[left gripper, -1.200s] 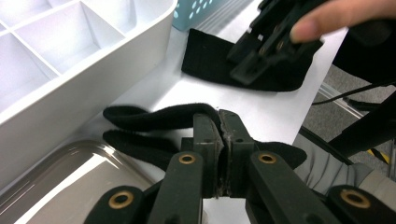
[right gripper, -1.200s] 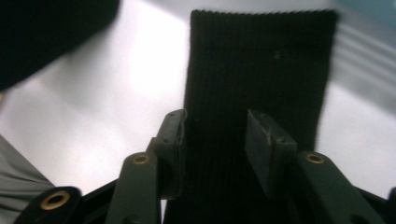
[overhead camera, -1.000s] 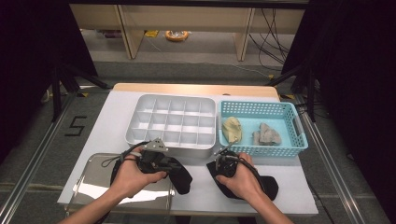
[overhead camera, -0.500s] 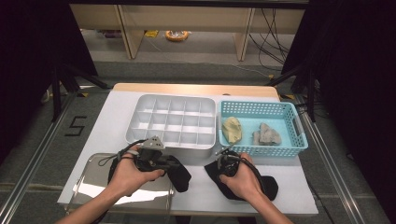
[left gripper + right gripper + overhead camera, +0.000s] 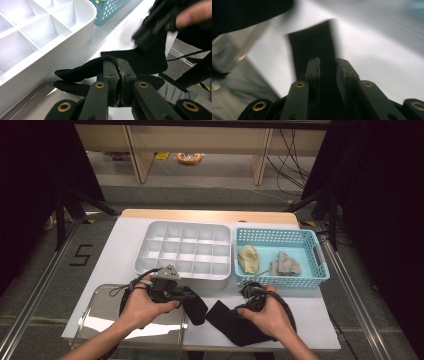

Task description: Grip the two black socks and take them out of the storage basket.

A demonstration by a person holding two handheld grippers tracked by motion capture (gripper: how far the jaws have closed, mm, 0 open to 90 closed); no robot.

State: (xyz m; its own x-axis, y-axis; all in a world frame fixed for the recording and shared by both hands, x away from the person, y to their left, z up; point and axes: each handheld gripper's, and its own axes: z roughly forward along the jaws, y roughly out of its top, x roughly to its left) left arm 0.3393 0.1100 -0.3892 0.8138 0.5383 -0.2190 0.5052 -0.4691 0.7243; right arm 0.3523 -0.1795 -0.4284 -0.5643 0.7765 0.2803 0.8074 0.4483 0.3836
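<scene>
Left tool (image 5: 117, 75) is clenching black fabric sock (image 5: 140, 60) at bench front edge; right tool (image 5: 328, 75), jaws just opening, is straddling it ungripped — sock risks slipping.

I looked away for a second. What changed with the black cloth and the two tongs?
The right tongs have just been opening over the black cloth, pads apart, and shifted slightly. The left tongs stay shut on the cloth; the tray and basket are unmoved.

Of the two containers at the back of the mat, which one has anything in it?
The turquoise basket, at the right: it holds a yellowish lump and a grey lump. The white divided tray beside it, at the left, shows bare compartments.
</scene>
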